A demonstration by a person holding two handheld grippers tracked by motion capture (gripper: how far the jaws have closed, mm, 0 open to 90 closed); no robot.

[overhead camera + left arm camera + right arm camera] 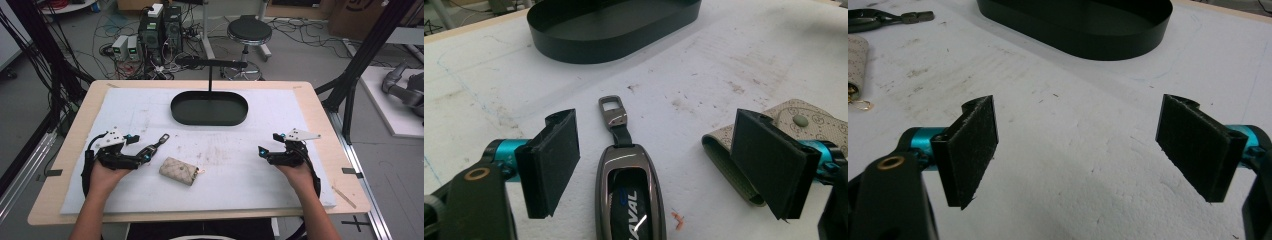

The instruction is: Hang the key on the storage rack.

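Straddling the car key fob with its jaws wide apart, the left gripper has hold of nothing yet; the fob lies flat on the white foam pad of the bench, directly between the two black fingers, its metal clip pointing away toward the black oval tray. Just beside the fob, on the side of the far finger, lies the beige key pouch, partly hidden behind that pad.

To close well, I judge the gripper should come down so that both pads meet the fob's long sides squarely, near its thick middle rather than on the thin strap and clip. The finger nearest the pouch needs to slip between fob and pouch, or it may catch the pouch edge. The glossy shell looks slippery, so a firm, centred squeeze seems wise.

The right gripper hovers over bare foam, well apart from the fob, its jaws wide open and empty.
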